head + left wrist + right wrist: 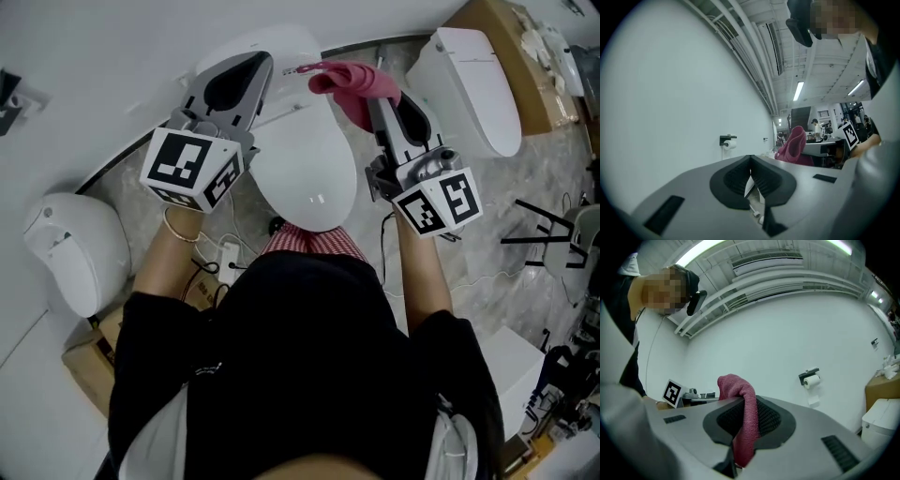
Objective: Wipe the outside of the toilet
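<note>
Crimson knitted cloth (354, 86), clamped in right claw (745, 420); left claw (751, 161) closed, empty; best pressed flat against white ceramic toilet (305, 169), upper centre.

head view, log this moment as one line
left hand-held gripper: shut, empty | right hand-held gripper: shut on cloth | cloth: bunched at jaw tips | toilet: lid down

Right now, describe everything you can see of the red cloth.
The red cloth is a soft, knit-looking, dark pink rag, bunched rather than spread. The right gripper is shut on it. In the right gripper view it is pinched between the black ribbed fingers, with a rounded hump above them and a fold hanging below. In the head view it lies over the rear of the white toilet. Whether it touches the toilet cannot be told.
</note>
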The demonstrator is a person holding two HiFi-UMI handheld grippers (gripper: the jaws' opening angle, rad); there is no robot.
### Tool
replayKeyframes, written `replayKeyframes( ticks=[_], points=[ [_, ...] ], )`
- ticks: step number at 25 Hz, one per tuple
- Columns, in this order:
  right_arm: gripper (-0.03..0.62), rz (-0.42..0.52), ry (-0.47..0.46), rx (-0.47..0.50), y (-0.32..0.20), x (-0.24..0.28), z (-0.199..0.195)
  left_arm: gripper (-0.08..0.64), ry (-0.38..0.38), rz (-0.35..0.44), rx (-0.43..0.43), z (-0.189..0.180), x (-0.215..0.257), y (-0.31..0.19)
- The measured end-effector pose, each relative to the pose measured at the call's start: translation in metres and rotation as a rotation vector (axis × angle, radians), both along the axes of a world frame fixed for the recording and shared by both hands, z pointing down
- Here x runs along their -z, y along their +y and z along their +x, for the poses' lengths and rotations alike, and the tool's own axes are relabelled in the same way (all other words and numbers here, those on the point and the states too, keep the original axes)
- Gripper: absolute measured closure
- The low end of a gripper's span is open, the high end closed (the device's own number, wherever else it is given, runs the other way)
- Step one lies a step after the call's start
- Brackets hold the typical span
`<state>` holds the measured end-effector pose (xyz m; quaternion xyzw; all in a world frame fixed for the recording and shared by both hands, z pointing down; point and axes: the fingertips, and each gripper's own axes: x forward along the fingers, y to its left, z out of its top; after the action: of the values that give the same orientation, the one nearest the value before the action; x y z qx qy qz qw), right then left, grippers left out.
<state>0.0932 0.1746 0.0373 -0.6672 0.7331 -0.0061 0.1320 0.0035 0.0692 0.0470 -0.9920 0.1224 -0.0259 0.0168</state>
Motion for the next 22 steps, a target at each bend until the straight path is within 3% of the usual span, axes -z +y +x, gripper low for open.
replayKeyframes(
  ticks=[9, 17, 22],
  points=[
    [0.537, -0.003, -0.033, 0.012, 0.029, 0.012, -0.011, 0.551, -0.023, 0.004, -0.069, -0.006, 0.009, 0.041],
    [0.537, -0.007, -0.065, 0.138, 0.040, 0.002, -0.013, 0.551, -0.082, 0.024, -0.072, 0.014, 0.005, 0.078],
    [0.537, 0.006, -0.112, 0.211, 0.060, 0.002, 0.002, 0.551, -0.116, -0.026, -0.077, 0.029, 0.006, 0.112]
  ],
)
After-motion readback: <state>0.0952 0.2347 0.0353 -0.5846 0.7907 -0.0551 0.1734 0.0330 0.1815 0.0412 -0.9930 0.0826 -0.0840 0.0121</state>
